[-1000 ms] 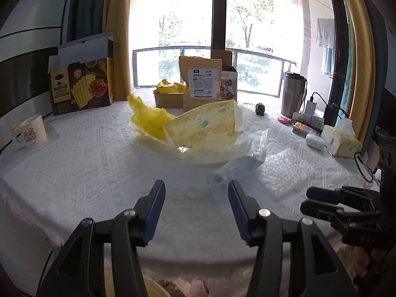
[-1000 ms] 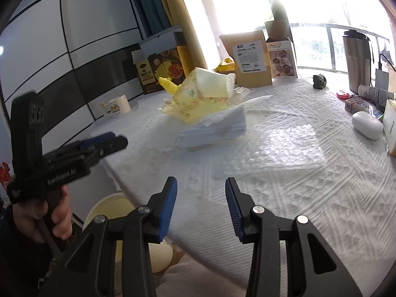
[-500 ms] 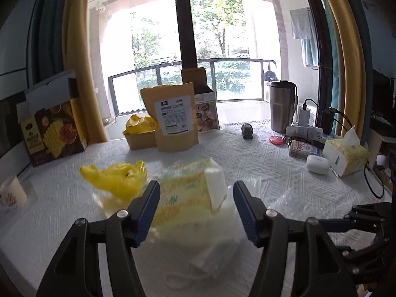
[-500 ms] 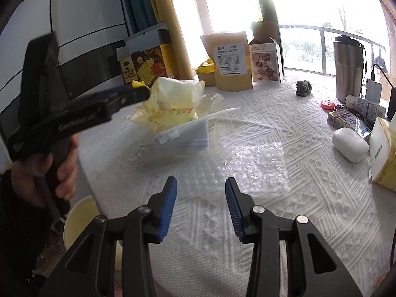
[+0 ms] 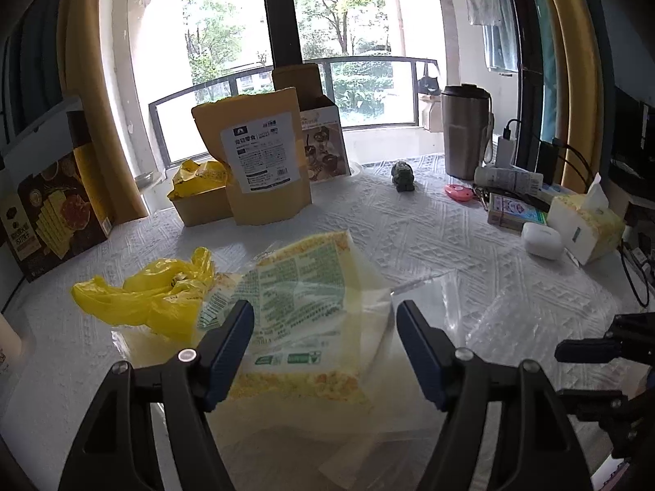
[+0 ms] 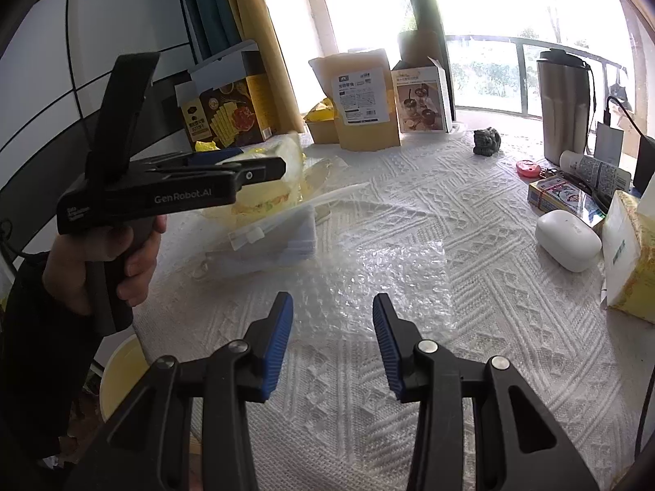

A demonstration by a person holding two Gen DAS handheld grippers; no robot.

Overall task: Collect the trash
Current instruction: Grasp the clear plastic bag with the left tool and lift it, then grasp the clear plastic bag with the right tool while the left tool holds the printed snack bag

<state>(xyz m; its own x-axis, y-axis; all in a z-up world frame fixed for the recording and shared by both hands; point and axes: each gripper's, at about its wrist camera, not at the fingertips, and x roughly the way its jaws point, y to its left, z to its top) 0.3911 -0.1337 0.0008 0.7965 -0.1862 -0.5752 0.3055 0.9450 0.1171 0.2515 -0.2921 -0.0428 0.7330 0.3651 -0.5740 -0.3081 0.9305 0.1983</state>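
Nothing seen collected yet; trash pile lies on table (image 5: 409, 221).
Left gripper (image 5: 325, 337) spread wide, empty, poised over yellow-green printed wrapper (image 5: 303, 286); no contact judged.
Crumpled yellow bag (image 5: 151, 294) just beside wrapper, clear plastic underneath.
Right gripper (image 6: 332, 325) parted, nothing held, above bubble wrap (image 6: 385, 282).
Yellow bin (image 6: 123, 376) glimpsed below table edge.
All pieces left to be gathered.

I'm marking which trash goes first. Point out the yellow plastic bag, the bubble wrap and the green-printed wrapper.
yellow plastic bag (image 5: 143, 298), left wrist view, crumpled middle.
bubble wrap (image 6: 380, 282), right wrist view, sheet's centre.
green-printed wrapper (image 5: 303, 286), left wrist view, printed face.
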